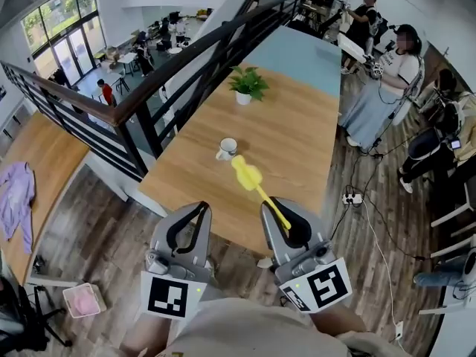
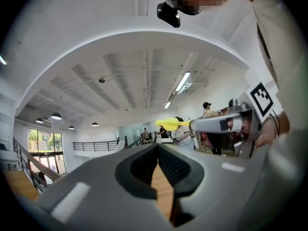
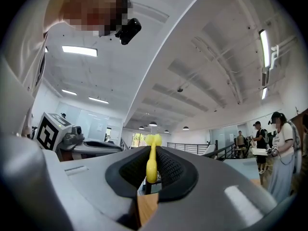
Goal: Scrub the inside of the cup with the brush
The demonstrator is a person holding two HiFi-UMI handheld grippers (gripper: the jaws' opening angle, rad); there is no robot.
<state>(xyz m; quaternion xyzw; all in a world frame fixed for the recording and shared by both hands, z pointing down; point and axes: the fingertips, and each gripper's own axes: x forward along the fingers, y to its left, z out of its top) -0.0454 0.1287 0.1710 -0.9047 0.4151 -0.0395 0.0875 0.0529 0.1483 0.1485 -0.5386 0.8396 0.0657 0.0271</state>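
A white cup (image 1: 227,149) stands on the wooden table (image 1: 297,147), near its middle. My right gripper (image 1: 277,208) is shut on the handle of a yellow brush (image 1: 253,180), whose head points up and forward toward the cup, short of it. In the right gripper view the brush (image 3: 152,159) sticks out between the closed jaws of that gripper (image 3: 153,149). My left gripper (image 1: 201,210) is shut with nothing in it, level beside the right one. Both hang before the table's near edge. From the left gripper (image 2: 158,147) the brush (image 2: 168,124) shows to the right.
A potted plant (image 1: 246,85) sits farther back on the table. A dark railing (image 1: 149,95) runs along the table's left side. Several people (image 1: 387,88) stand to the right, with cables and a power strip (image 1: 351,198) on the floor. A pink box (image 1: 83,300) lies at lower left.
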